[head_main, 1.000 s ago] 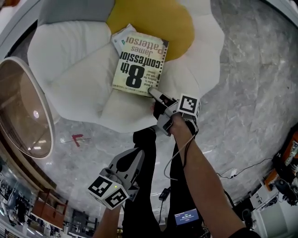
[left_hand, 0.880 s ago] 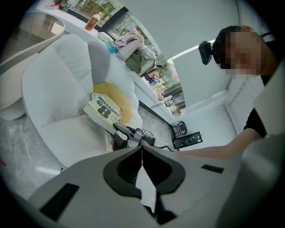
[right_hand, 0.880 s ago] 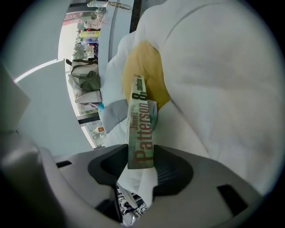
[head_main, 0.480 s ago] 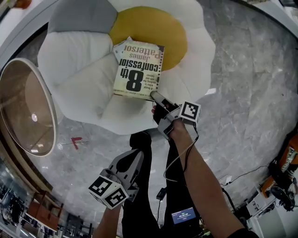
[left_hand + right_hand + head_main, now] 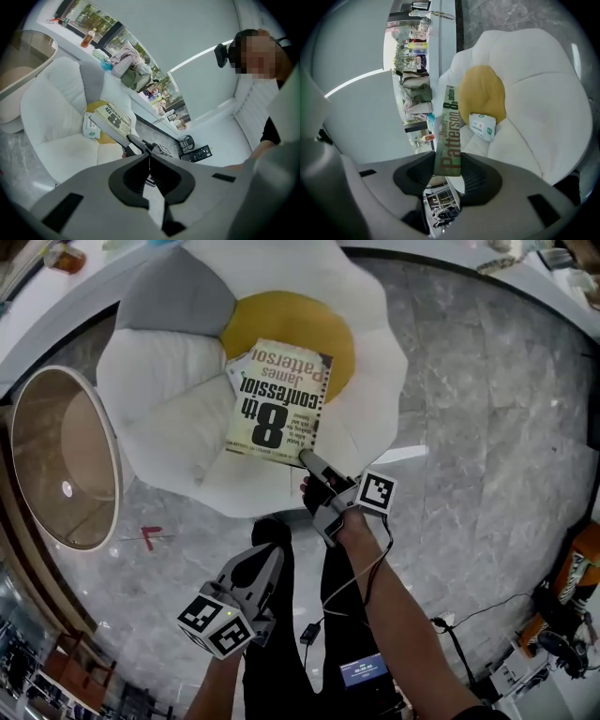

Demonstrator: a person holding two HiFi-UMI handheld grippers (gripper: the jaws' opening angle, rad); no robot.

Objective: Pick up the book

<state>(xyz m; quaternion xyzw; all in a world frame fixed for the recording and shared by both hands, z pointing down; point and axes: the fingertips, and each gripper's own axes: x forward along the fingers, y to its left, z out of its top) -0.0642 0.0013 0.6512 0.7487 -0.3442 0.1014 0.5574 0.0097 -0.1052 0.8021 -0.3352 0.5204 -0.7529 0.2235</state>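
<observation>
The book, a pale paperback with black lettering, hangs above the white flower-shaped cushion. My right gripper is shut on its near corner. In the right gripper view the spine stands edge-on between the two pads, and my right gripper has just been closing on it. The left gripper view shows the book tilted in the air. My left gripper hangs lower, near the person's legs, with its jaws shut and nothing in them.
A small white packet lies at the edge of the cushion's yellow centre. A round glass table stands at the left. Grey marble floor surrounds the cushion, with a red mark on it.
The book has risen off the cushion in the right gripper's hold. Both grippers have risen, so the cushion looks smaller and farther below.
</observation>
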